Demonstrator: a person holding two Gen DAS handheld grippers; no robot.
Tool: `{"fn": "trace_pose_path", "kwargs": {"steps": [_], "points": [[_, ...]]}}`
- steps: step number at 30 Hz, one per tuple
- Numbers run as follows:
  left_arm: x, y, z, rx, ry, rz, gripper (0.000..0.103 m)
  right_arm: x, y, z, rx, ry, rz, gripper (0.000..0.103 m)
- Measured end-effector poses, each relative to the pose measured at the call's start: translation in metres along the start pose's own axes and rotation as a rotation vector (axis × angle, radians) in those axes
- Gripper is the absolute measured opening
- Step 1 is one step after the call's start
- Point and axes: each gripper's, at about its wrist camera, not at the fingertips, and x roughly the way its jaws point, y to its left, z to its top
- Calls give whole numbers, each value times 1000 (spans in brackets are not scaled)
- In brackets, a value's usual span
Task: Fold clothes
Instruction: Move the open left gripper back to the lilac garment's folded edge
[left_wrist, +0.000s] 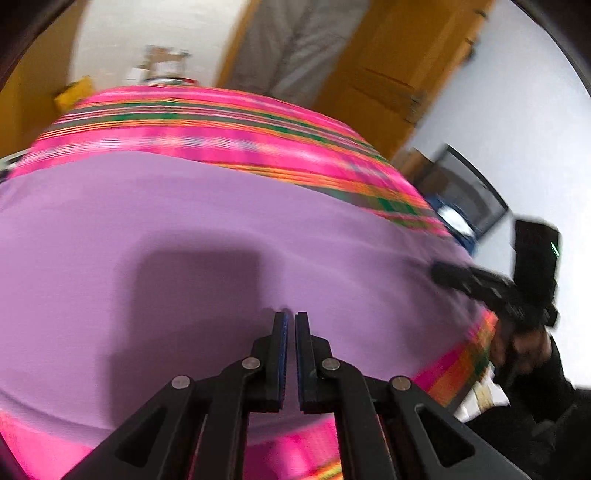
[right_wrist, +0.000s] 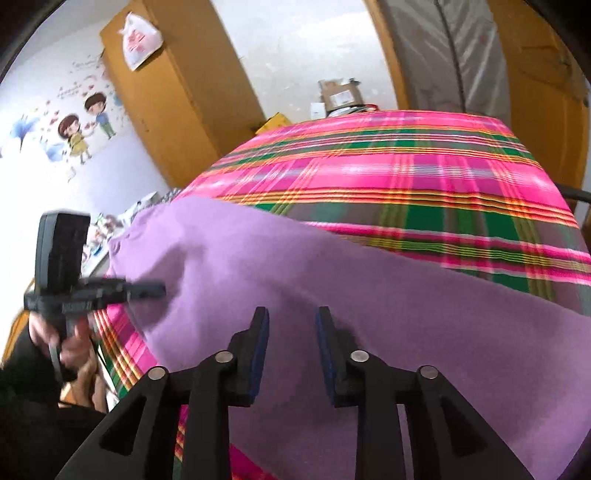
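The purple garment (left_wrist: 221, 240) runs off both frames' edges; the plaid cloth (left_wrist: 229, 122) is motion-blurred.

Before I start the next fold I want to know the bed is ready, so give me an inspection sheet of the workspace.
Surface: pink, green and orange plaid cover, spread flat.
Job's things: plain purple garment lying on the cover, mostly smooth.
Clutter: nothing seen on the cover.
Grippers: left claw nearly shut over the garment, nothing visibly pinched; right claw open above it.
Cables: nothing seen.
Surroundings: yellow-brown wooden wardrobe, cartoon wall stickers, brown cardboard box beyond the far edge.
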Motion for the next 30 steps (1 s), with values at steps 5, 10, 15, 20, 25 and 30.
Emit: {"fn": "trace_pose_path", "kwargs": {"steps": [5, 10, 15, 20, 25, 30], "points": [[-28, 49, 7, -116, -91, 179, 3, 9, 9, -1, 1, 12, 35, 32], [-65, 103, 3, -237, -165, 339, 6, 17, 17, -1, -9, 29, 43, 32], [-111, 163, -12, -443, -257, 477, 14, 21, 25, -2, -29, 41, 57, 33], [-133, 206, -21, -579, -319, 491, 18, 27, 33, 0, -58, 56, 75, 33], [-135, 224, -23, -613, -325, 440, 19, 31, 43, 2, -86, 67, 81, 33], [-136, 222, -25, -628, -340, 434, 19, 32, 46, 3, -97, 68, 77, 33]]}}
